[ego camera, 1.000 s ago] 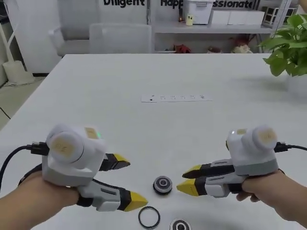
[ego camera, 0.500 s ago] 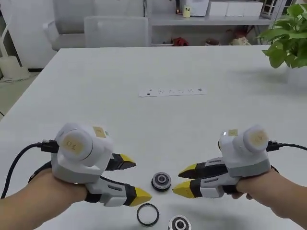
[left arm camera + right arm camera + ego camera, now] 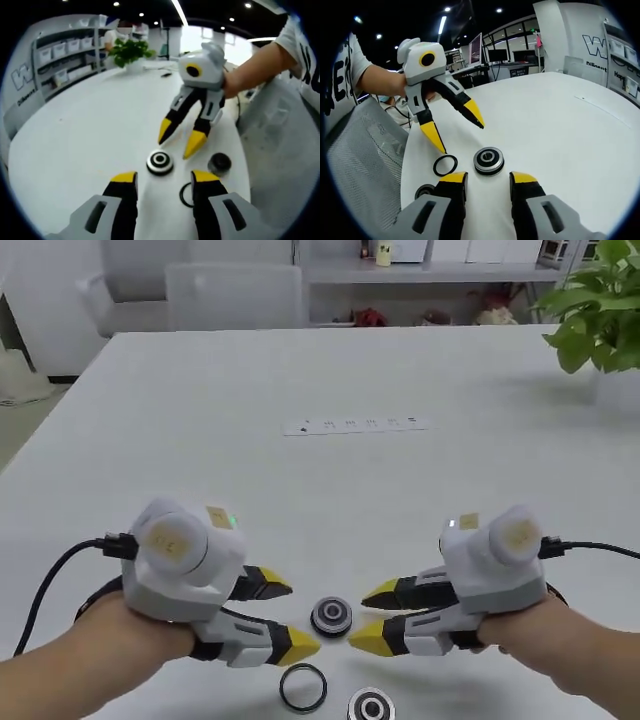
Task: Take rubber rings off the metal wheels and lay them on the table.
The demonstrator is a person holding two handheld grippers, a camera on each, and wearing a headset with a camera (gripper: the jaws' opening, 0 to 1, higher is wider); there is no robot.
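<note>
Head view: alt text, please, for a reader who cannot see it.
The left tongs and right tongs, hand-held and both open, point inward at a metal wheel lying between them on a white table. Nearer the camera lie a loose black rubber ring and a second wheel.

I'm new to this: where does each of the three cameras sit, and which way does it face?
Head view: on the person's head, looking down at the table; shows both forearms, left tool, right tool.
Left gripper view: on the left tool, facing the right tool; own jaws, one forearm.
Right gripper view: on the right tool, facing the left tool; own jaws, one forearm.
Shared: all see the wheel between the tools and loose rubber ring.
</note>
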